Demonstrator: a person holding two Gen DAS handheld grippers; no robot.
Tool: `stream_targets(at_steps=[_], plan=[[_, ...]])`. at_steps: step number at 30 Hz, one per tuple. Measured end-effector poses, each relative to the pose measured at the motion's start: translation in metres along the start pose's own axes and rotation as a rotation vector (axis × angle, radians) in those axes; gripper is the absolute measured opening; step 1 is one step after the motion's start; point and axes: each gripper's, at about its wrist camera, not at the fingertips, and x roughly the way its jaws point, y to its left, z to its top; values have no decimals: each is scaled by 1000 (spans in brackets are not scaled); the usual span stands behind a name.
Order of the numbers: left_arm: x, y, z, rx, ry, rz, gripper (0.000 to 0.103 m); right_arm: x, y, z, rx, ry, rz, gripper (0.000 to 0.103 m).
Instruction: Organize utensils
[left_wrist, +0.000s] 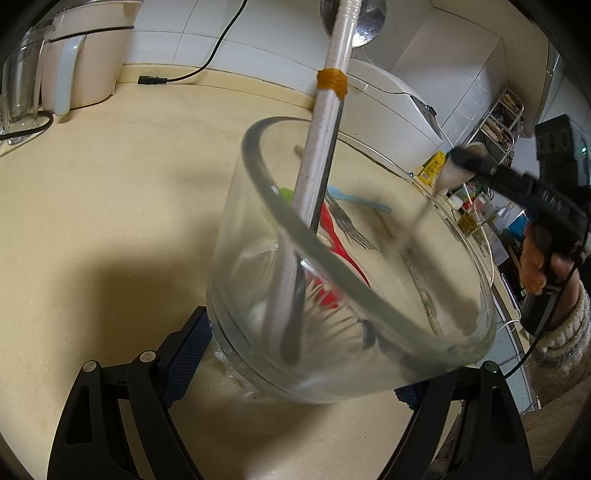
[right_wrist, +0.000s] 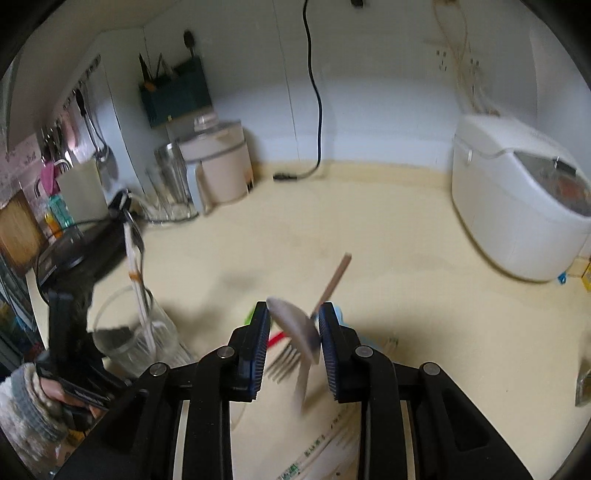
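Beige counter (right_wrist: 406, 258); right tongs (right_wrist: 293, 332) grip spoon (right_wrist: 295, 328); left tongs (left_wrist: 295, 369) clamp glass (left_wrist: 332, 295).

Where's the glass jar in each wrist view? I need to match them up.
Left wrist: glass jar fills the centre, between the left claw's pads.
Right wrist: lower left, beside the right claw.
Shared landmark: white rice cooker.

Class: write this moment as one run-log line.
left tool: shut on glass | right tool: shut on spoon | fork: on counter
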Motion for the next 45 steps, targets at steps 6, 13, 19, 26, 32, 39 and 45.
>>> stream_targets(at_steps=[6, 13, 19, 26, 32, 39, 45], plan=[[0, 0, 0, 0, 0, 0, 88, -7, 7, 14, -35, -33, -16, 11], [0, 0, 0, 0, 0, 0, 88, 0, 1, 15, -6, 1, 21, 11], [0, 0, 0, -1, 0, -1, 88, 13, -28, -2, 36, 63, -14, 21], [0, 0, 0, -1, -1, -2, 88, 40, -61, -31, 11, 153, -35, 30], [0, 0, 0, 0, 0, 0, 88, 71, -67, -42, -74, 246, -70, 31], [0, 0, 0, -1, 0, -1, 88, 77, -62, -50, -42, 259, 22, 31], [0, 0, 0, -1, -1, -1, 88, 69, -36, -54, -61, 268, 205, 31]])
